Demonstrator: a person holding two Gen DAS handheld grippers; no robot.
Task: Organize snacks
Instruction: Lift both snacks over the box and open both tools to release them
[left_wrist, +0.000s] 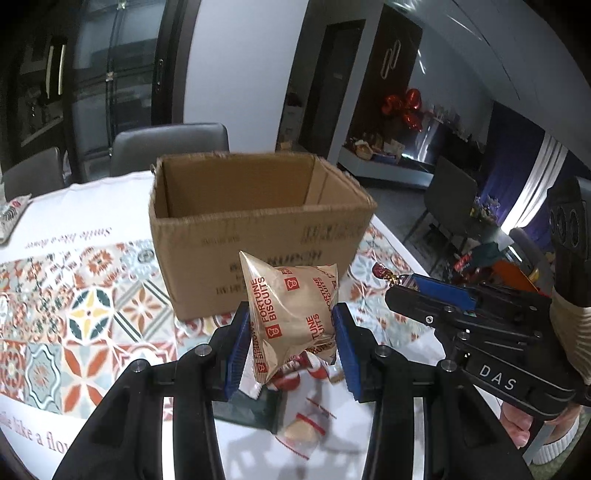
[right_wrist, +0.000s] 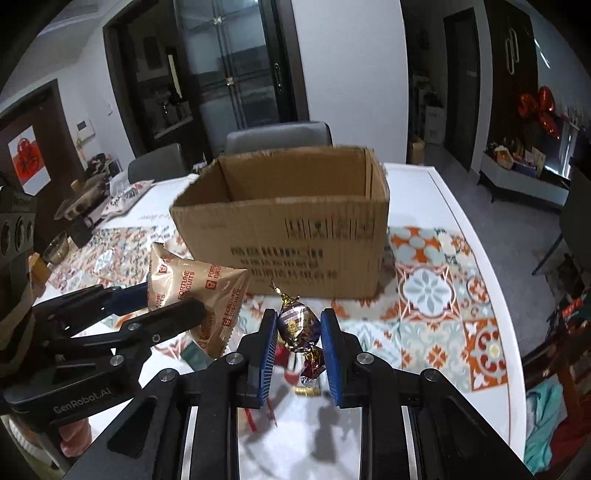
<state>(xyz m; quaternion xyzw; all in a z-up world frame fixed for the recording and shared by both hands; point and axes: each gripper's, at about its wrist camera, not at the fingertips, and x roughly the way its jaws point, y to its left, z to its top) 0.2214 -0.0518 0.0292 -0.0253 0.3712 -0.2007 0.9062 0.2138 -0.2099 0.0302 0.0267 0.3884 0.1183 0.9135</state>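
An open brown cardboard box (left_wrist: 258, 221) (right_wrist: 295, 221) stands on the patterned tablecloth, just beyond both grippers. My left gripper (left_wrist: 291, 325) (right_wrist: 173, 299) is shut on a gold Fortune Biscuits packet (left_wrist: 291, 314) (right_wrist: 199, 291), held above the table short of the box's near wall. To its right, my right gripper (right_wrist: 299, 332) (left_wrist: 402, 286) is shut on a small foil-wrapped candy (right_wrist: 297, 323) (left_wrist: 380, 271) with a twisted gold end. Both held snacks hang below the box's rim.
Loose snacks lie on the table under the grippers: a red-and-white packet (left_wrist: 301, 424), a dark green packet (left_wrist: 251, 406) and foil candies (right_wrist: 312, 363). Grey chairs (right_wrist: 277, 136) stand behind the table. A glass bowl (right_wrist: 55, 247) sits far left. The table edge (right_wrist: 491, 266) curves along the right.
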